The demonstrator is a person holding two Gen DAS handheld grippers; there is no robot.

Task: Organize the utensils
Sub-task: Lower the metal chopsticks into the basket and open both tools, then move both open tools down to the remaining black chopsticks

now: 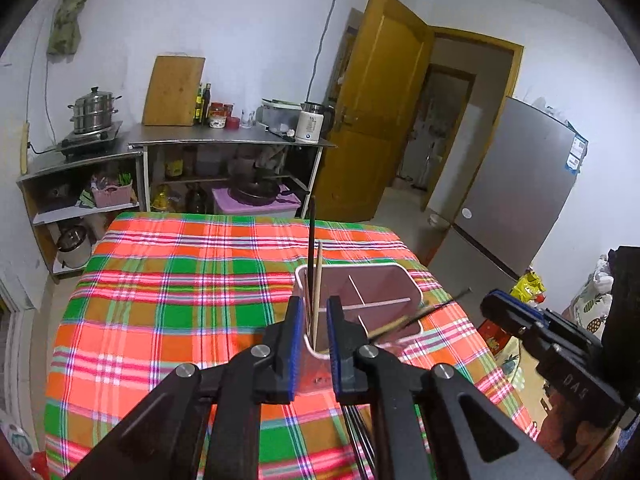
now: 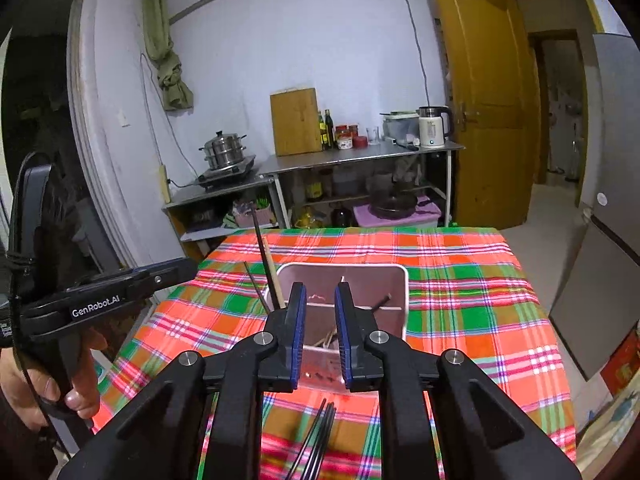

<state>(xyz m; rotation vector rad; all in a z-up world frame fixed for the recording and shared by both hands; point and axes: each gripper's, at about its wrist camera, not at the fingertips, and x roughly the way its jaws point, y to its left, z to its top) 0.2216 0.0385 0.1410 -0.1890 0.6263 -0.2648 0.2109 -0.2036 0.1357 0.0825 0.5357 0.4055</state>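
Note:
A pink utensil holder [image 1: 394, 276] with inner dividers stands on the plaid tablecloth [image 1: 180, 280]; it also shows in the right wrist view [image 2: 344, 270]. A black chopstick [image 1: 311, 240] and a wooden chopstick [image 1: 318, 280] stand upright in its left compartment. Another pair leans out over its right rim [image 1: 416, 314]. My left gripper [image 1: 311, 312] is open, its jaws either side of the upright chopsticks, not touching them. My right gripper [image 2: 320, 300] is open and empty over the holder's near edge. Several black chopsticks [image 2: 320, 432] lie on the cloth below it.
Steel counters [image 2: 360, 158] with a steamer pot [image 2: 224, 152], cutting board, bottles and kettle stand behind the table. A wooden door [image 2: 480, 100] is open at the right. A grey fridge [image 1: 520, 184] stands right of the table.

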